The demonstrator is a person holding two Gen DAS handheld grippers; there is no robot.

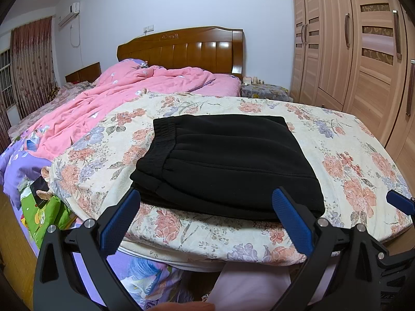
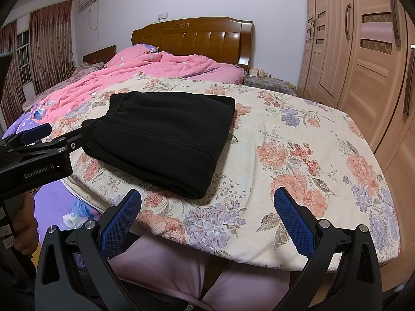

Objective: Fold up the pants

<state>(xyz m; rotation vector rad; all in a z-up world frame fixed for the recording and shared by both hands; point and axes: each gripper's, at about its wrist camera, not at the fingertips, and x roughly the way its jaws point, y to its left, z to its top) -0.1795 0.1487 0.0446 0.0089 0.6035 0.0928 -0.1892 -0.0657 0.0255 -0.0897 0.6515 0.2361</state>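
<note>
The left gripper (image 1: 205, 207) has its blue-padded fingers (image 1: 118, 223) spread wide apart and holding nothing; their tips sit just at the near edge of the pants (image 1: 225, 163), one at the near left corner and the other at the near right corner, though whether they touch the cloth cannot be told. The right gripper (image 2: 207, 207) is likewise spread wide and empty, its fingers (image 2: 294, 223) hanging over the near edge of the flowered blanket (image 2: 298, 160), apart from the pants and to their right. The black pants lie folded into a compact, thick rectangle on that cream blanket, the elastic waistband at the far left and a rounded fold along the near side. The blanket covers the foot of the bed, and beyond it a rumpled pink quilt (image 1: 109, 98) reaches toward the wooden headboard (image 1: 181, 49). A tall wooden wardrobe (image 1: 350, 44) stands along the right wall, and curtains (image 1: 31, 62) hang at the left under a wall air conditioner (image 1: 68, 15).
</note>
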